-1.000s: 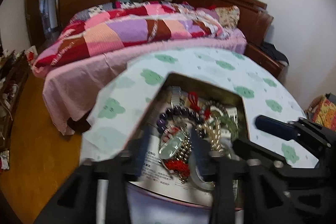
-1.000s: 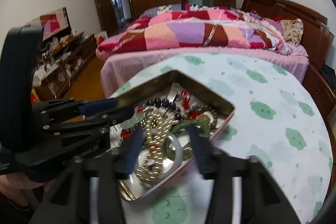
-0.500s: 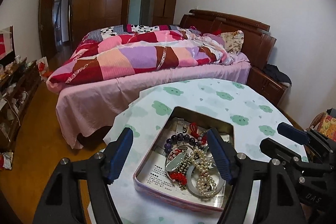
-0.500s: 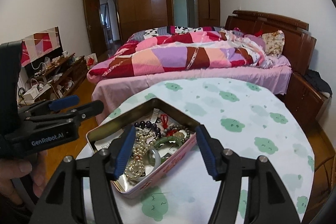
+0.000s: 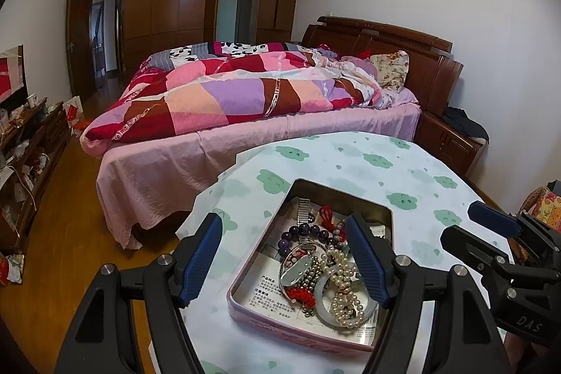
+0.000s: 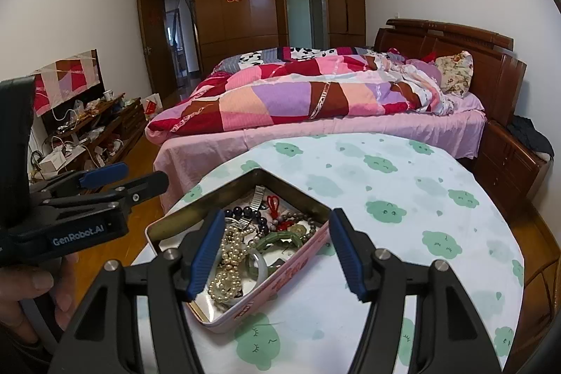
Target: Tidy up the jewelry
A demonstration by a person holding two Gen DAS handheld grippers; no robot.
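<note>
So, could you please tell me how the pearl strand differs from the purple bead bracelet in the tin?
The pearl strand has small cream beads; the purple bracelet has large dark ones. The pearls trail in a long loose loop over a pale bangle at the tin's near end; the bracelet is a short arc farther back. Both lie in the tangle, ungripped.

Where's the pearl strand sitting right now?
In the left wrist view the pearl strand lies in the tin, toward its near right corner, draped over the pale jade bangle and beside the red beads.
</note>
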